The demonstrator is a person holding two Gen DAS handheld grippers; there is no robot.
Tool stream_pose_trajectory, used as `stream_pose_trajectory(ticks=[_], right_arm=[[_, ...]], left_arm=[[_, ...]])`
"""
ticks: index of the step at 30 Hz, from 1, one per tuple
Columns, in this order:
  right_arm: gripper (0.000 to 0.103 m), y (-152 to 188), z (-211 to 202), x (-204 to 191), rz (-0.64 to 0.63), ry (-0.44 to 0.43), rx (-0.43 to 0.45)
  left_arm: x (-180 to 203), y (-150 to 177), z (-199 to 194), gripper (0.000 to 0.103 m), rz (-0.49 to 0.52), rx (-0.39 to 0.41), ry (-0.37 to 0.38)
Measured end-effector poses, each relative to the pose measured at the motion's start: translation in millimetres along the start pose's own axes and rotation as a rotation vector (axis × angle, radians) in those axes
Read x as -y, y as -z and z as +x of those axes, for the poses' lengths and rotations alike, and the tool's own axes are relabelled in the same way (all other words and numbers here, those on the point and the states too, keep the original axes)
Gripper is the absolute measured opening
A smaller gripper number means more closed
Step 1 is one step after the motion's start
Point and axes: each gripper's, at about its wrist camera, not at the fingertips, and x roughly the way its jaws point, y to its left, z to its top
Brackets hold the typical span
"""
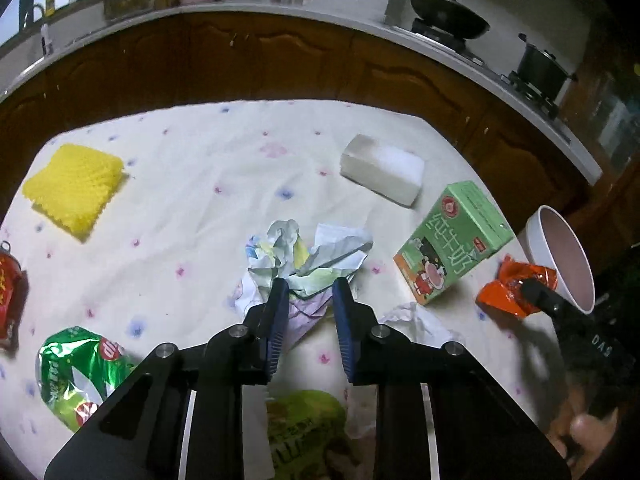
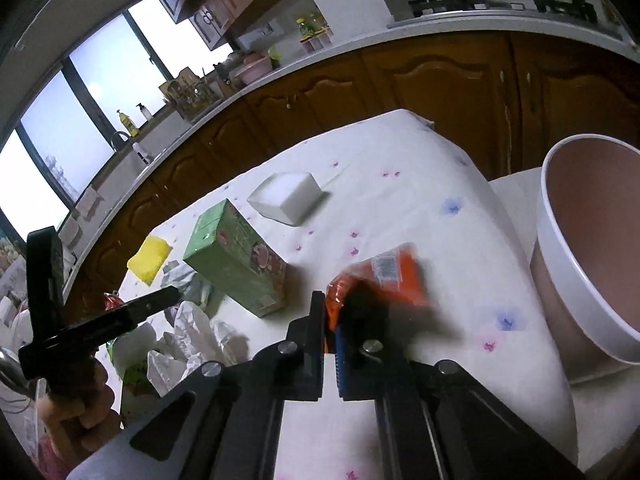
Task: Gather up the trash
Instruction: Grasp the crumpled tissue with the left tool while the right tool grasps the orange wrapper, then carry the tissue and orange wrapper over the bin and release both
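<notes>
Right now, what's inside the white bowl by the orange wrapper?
The white bowl shows only bare pinkish inner wall, no trash visible. Its bottom is cut off by the near rim and the picture's edge.

A home kitchen: wooden cabinets (image 1: 280, 56), wok (image 1: 448, 12) on gas stove (image 1: 532, 88), sink faucet (image 2: 120, 138).

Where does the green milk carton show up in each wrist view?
Left wrist: milk carton at right of centre, left of the orange wrapper.
Right wrist: milk carton left of centre, again left of the wrapper.
Shared landmark: white foam block beyond it.
</notes>
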Motion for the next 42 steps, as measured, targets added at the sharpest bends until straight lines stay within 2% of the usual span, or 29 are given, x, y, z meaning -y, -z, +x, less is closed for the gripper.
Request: stream_pose_trajectory(ticks=[2,4,13,24,30,42], right_arm=[[0.003,0.2,-5.7,-0.1,-0.003,0.002,0.014],[0.003,-0.9,-9.9,-0.7,-0.002,-0.008,0.024],[0.003,-4.4,-40.2,-5.3,-0.018,-0.036,0.088],[0.003,-6.0,-75.2,1.7,-0.011,-0.035,0.152],[0.003,-7.6,-94.7,13.2,-0.004,-0.012,0.184],[0.003,-10.4,-137.6,57.3,0.049,0.069,0.248]], left_arm=[[0.9,0.0,-3.8,0.016,0.002,0.008,0.012],[0.6,-0.8,-12.2,0.004,-0.003,0.026,0.021],[7.2,-7.1,-54.5,0.003,0.005,0.134,0.044],[37.8,-14.6,-103.1,0.002,0.046,0.232,0.146],[67.5,-17.3,-108.5,0.002,0.08,0.244,0.211],[141.4,-18.3,-90.6,0.002,0.162,0.2,0.342]])
